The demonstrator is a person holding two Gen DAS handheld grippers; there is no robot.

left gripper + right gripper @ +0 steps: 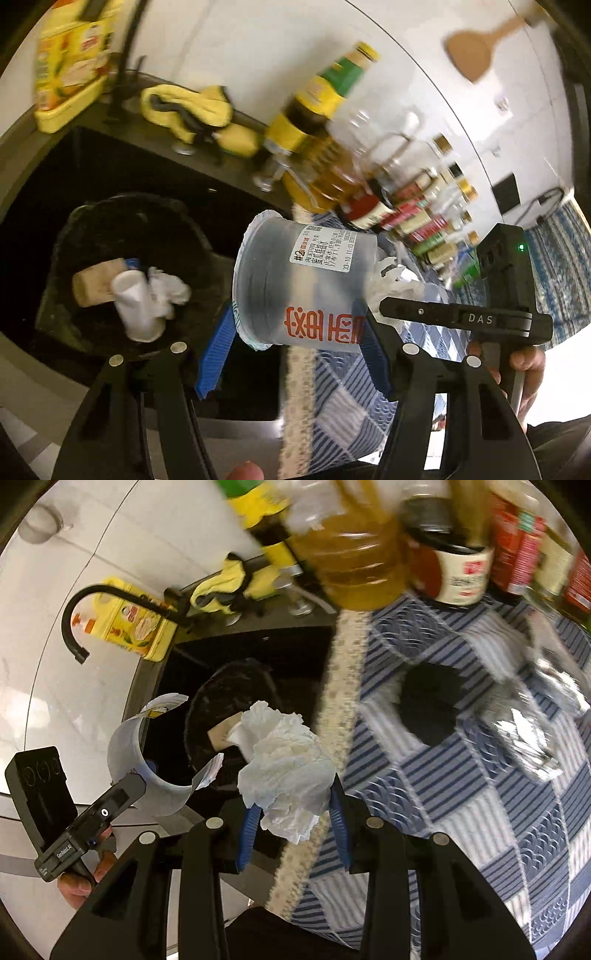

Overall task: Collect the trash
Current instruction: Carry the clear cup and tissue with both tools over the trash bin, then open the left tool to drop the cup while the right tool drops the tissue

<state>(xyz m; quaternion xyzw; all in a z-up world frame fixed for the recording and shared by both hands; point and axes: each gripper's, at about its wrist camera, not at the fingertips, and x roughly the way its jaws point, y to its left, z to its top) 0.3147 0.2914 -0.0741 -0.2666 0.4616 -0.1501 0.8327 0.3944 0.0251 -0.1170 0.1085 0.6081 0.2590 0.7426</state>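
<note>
My left gripper (295, 332) is shut on a translucent plastic cup (306, 284) with a white label and red characters, held on its side at the sink's right edge. It also shows in the right wrist view (129, 749). My right gripper (295, 812) is shut on a crumpled white tissue (284, 764), held above the sink edge. A black trash bin (110, 236) stands in the sink and holds a white paper cup (136, 306), crumpled tissue and a brown cardboard piece (92, 284); the bin also shows in the right wrist view (221, 701).
A blue-and-white patterned cloth (461, 775) covers the counter, with crumpled foil (532, 716) on it. Oil and sauce bottles (332, 147) stand along the back. A black faucet (96, 605), a yellow box (70, 66) and yellow gloves (192, 107) sit behind the sink.
</note>
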